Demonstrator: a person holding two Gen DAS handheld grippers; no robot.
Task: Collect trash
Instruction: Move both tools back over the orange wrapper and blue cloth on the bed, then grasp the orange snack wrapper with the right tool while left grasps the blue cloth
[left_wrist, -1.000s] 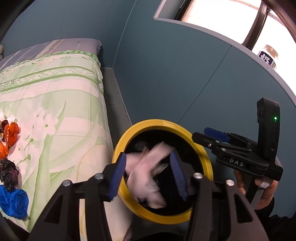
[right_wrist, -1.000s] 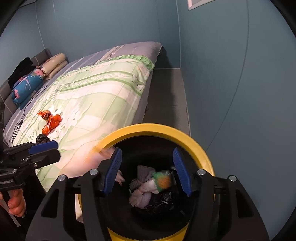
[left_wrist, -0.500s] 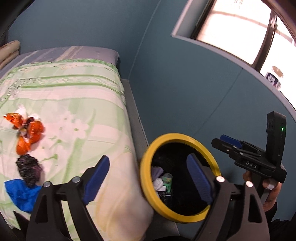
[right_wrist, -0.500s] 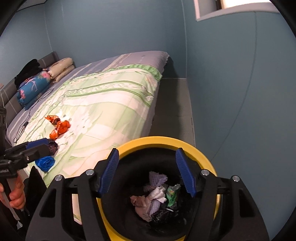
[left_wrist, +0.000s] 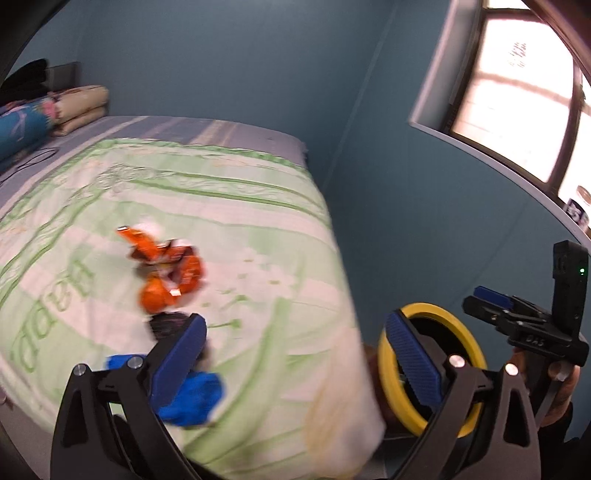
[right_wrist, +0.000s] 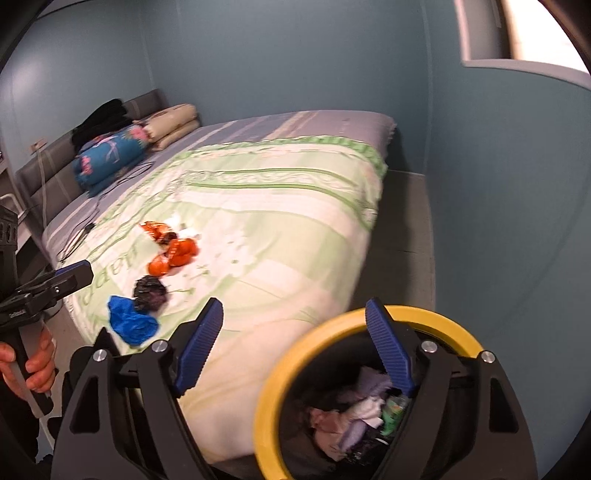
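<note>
Right wrist view, left to right: left gripper (right_wrist: 79, 271) at left edge, a hand (right_wrist: 27, 356) on its handle; blue wrapper (right_wrist: 131, 321), black crumpled bag (right_wrist: 150, 291) and orange wrappers (right_wrist: 173, 251) lying centre-left on the green quilt (right_wrist: 288, 221); right gripper (right_wrist: 295, 347) at bottom, jaws opening, nothing between them; yellow-rimmed bin (right_wrist: 266, 398) at lower right, crumpled trash (right_wrist: 354, 413) inside. Left wrist view: left gripper (left_wrist: 295, 358) opening wide, empty.

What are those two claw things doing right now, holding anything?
Left gripper: jaws opening wide, nothing between them.
Right gripper: jaws opening, nothing held.
</note>
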